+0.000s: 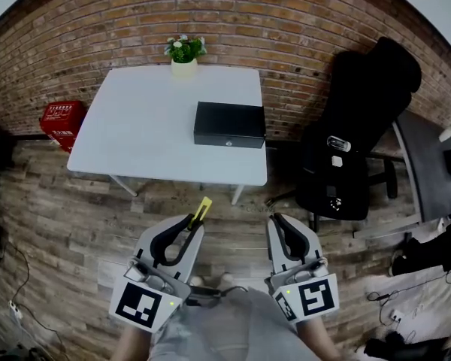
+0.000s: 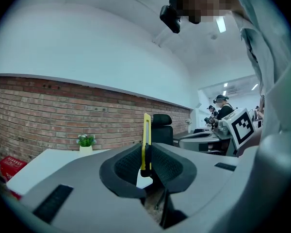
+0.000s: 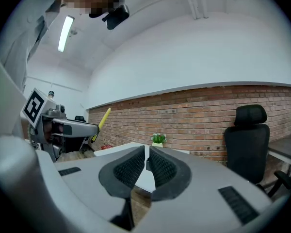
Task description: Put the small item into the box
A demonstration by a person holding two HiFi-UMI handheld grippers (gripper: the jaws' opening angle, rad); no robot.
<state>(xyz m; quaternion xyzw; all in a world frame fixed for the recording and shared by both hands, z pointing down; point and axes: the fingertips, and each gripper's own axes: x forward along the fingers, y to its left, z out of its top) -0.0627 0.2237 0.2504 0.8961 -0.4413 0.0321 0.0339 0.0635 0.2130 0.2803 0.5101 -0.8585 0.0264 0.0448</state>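
- One slim yellow plastic strip (image 2: 146, 135), clamped by its lower end in the left gripper (image 2: 146, 161), is well apart from the black metal box (image 1: 229, 124).
- It is probably light, stiff and slippery.
- The right gripper (image 3: 147, 163) is empty, its jaws nearly together.

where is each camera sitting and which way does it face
Head view: on the person's head, facing steeply down at the table, box, left hand-held gripper and right hand-held gripper; their legs show.
Left gripper view: on the left hand-held gripper, looking along its jaws, shut on the yellow item, toward the brick wall; a sleeve shows.
Right gripper view: on the right hand-held gripper, looking along its shut, empty jaws toward that wall.
Both gripper views share the plant and table.
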